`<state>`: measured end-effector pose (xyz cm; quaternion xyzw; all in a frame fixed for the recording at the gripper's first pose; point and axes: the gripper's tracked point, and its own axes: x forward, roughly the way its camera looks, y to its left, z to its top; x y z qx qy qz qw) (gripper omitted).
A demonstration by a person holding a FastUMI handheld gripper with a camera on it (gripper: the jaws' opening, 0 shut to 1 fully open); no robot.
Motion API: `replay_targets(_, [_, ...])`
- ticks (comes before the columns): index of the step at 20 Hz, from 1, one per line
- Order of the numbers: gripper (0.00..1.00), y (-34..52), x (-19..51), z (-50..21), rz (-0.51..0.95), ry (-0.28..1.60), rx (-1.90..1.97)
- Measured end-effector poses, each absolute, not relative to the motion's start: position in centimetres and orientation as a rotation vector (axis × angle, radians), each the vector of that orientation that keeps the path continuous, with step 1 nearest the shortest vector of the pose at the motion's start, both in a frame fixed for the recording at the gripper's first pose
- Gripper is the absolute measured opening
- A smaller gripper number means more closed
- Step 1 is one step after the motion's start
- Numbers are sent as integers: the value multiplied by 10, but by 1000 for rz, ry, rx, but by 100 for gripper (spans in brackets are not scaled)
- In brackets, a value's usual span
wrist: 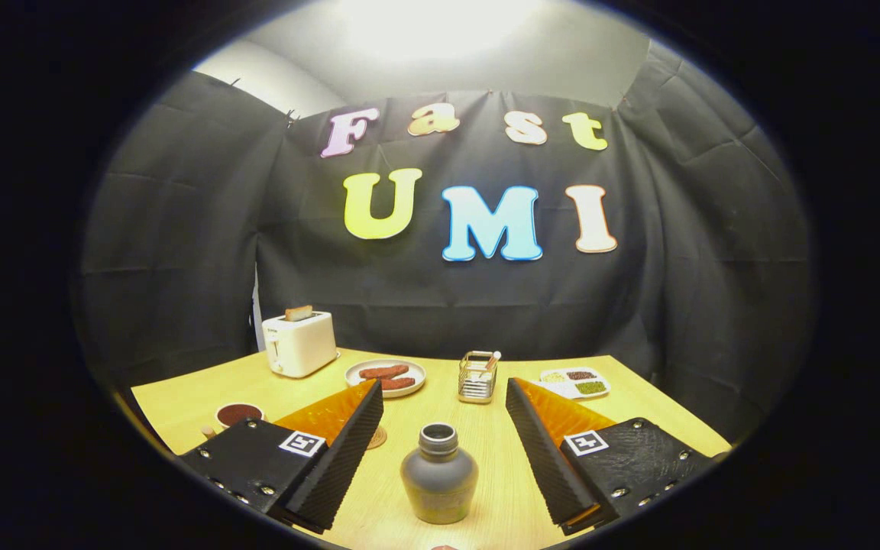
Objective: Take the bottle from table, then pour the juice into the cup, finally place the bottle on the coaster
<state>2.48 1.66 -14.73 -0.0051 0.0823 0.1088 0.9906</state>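
Observation:
A grey round-bellied bottle (439,475) with a short neck stands upright on the wooden table (478,451), between my two fingers and untouched by either. My gripper (446,391) is open, its fingers spread wide on both sides of the bottle. A white cup (239,415) holding something dark red sits beyond the left finger. A thin round coaster (377,437) peeks out from behind the left finger's inner edge; most of it is hidden.
Toward the back of the table stand a white toaster (299,343) with a slice of toast, a plate of sausages (385,376), a wire holder (477,376), and a divided tray of grains (576,382). Black cloth walls close the booth behind.

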Motion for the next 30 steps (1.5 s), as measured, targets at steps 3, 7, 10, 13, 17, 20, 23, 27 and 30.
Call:
replay_targets(3, [98,19,23,-172,236,214,-29])
replay_targets(7, [98,20,19,-205,251,289,-40])
replay_targets(10, [98,18,16,-226,248,338,-43])
replay_targets(13, [98,17,15,-244,245,383,-56])
replay_targets(17, [98,16,11,-266,246,437,-72])
replay_targets(20, [98,18,9,-277,254,468,-64])
replay_targets(23, [99,19,10,-283,258,489,-52])
replay_targets(27, [98,18,16,-282,239,506,-22])
replay_targets(30, [85,20,16,-284,226,517,-9])
